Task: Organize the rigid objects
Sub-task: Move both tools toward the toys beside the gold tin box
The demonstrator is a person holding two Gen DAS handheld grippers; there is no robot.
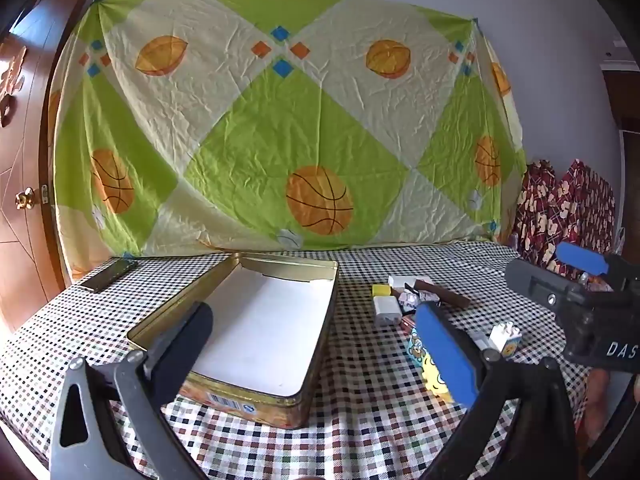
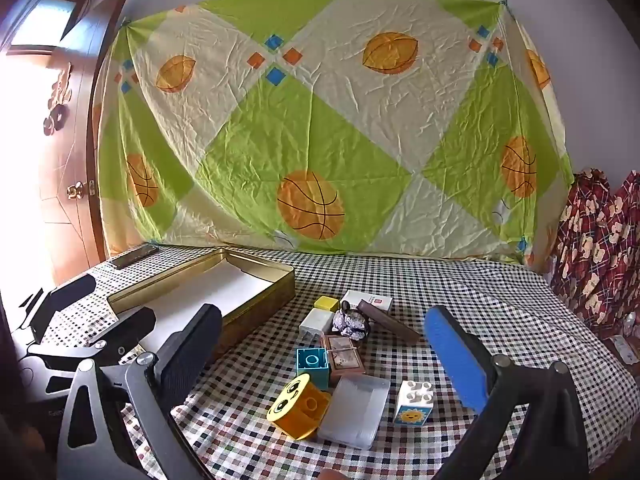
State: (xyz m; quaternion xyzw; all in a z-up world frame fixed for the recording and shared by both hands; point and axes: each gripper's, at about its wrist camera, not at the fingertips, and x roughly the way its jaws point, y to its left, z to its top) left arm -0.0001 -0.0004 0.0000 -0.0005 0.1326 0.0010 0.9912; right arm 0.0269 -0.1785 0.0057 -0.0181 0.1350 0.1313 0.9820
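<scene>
An open gold tin (image 1: pixel 256 400) (image 2: pixel 256 292) with a white bottom stands on the checked table and holds nothing. My left gripper (image 1: pixel 316 348) is open over its near right corner, empty. My right gripper (image 2: pixel 324 356) is open and empty above a cluster of small objects: a yellow smiley block (image 2: pixel 300 404), a teal block (image 2: pixel 313 364), a clear plastic case (image 2: pixel 356 408), a white sun block (image 2: pixel 414 402), a white charger cube (image 2: pixel 316 322), a yellow cube (image 2: pixel 327 303), a small picture box (image 2: pixel 344 356) and a brown bar (image 2: pixel 388 322).
A dark phone-like slab (image 1: pixel 106 275) lies at the table's far left corner. A basketball-print sheet (image 1: pixel 280 120) hangs behind the table. A wooden door (image 1: pixel 20 200) is at left, and red patterned fabric (image 2: pixel 596 248) at right. The right gripper's body (image 1: pixel 580 304) shows in the left wrist view.
</scene>
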